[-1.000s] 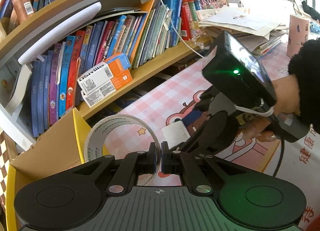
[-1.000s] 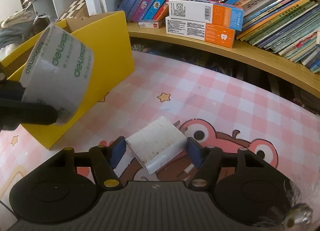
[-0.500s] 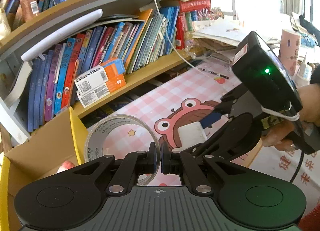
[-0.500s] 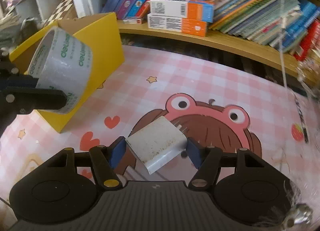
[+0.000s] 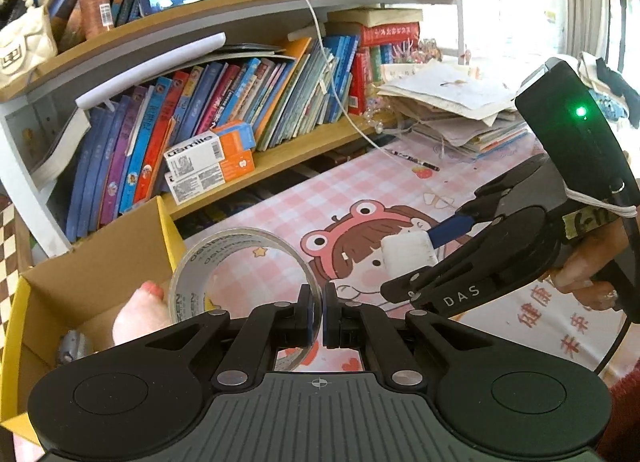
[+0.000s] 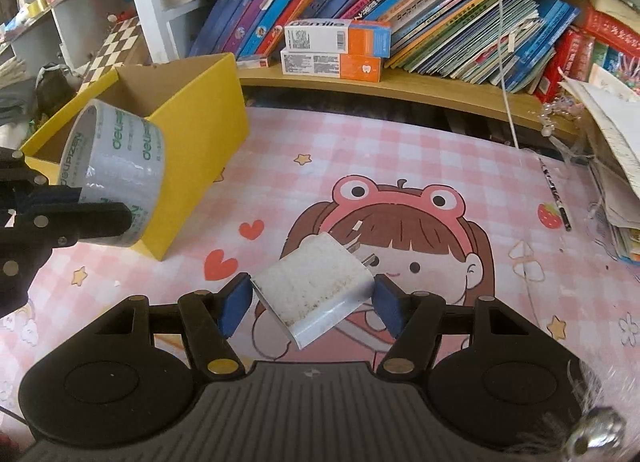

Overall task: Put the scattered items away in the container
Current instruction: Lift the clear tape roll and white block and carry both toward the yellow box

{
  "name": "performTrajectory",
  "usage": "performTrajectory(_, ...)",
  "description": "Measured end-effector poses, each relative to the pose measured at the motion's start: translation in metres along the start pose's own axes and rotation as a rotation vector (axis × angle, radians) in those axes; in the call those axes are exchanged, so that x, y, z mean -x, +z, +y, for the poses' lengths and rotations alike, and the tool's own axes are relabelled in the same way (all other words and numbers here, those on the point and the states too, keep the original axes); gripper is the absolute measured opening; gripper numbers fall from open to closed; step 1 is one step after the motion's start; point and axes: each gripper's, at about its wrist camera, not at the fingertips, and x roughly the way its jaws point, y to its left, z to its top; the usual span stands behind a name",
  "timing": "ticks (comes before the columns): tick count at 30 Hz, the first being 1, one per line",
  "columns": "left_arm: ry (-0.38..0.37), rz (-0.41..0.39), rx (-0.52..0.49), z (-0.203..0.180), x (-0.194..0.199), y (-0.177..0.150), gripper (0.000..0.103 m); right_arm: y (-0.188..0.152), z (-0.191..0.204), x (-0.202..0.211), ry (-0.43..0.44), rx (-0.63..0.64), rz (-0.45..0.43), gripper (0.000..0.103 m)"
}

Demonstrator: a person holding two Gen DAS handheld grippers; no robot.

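My left gripper (image 5: 318,316) is shut on the rim of a clear tape roll (image 5: 200,266) and holds it in the air beside the open yellow box (image 5: 96,282). The roll also shows in the right wrist view (image 6: 120,166), in front of the box (image 6: 208,130). My right gripper (image 6: 312,302) is shut on a white plug adapter (image 6: 316,286), lifted above the pink cartoon mat (image 6: 400,158). The adapter also shows in the left wrist view (image 5: 406,254). A pink item (image 5: 140,314) and a grey item (image 5: 74,346) lie inside the box.
A wooden bookshelf (image 6: 440,90) with books and two orange-white cartons (image 6: 336,48) runs along the back. A stack of papers (image 5: 452,110) sits at the right. A pencil (image 6: 554,194) lies on the mat near it. A white cable (image 5: 332,78) hangs from the shelf.
Both grippers have risen and pulled back from the shelf with their loads. The box interior has come into the left wrist view. The adapter is now over the cartoon girl.
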Motion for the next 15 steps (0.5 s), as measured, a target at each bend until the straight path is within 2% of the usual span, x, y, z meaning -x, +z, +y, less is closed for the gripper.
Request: performTrajectory(15,-0.044,-0.055,-0.004,-0.003,0.043,-0.018,0.003,-0.019,0.039,0.049,-0.049,-0.014,-0.061,0.063)
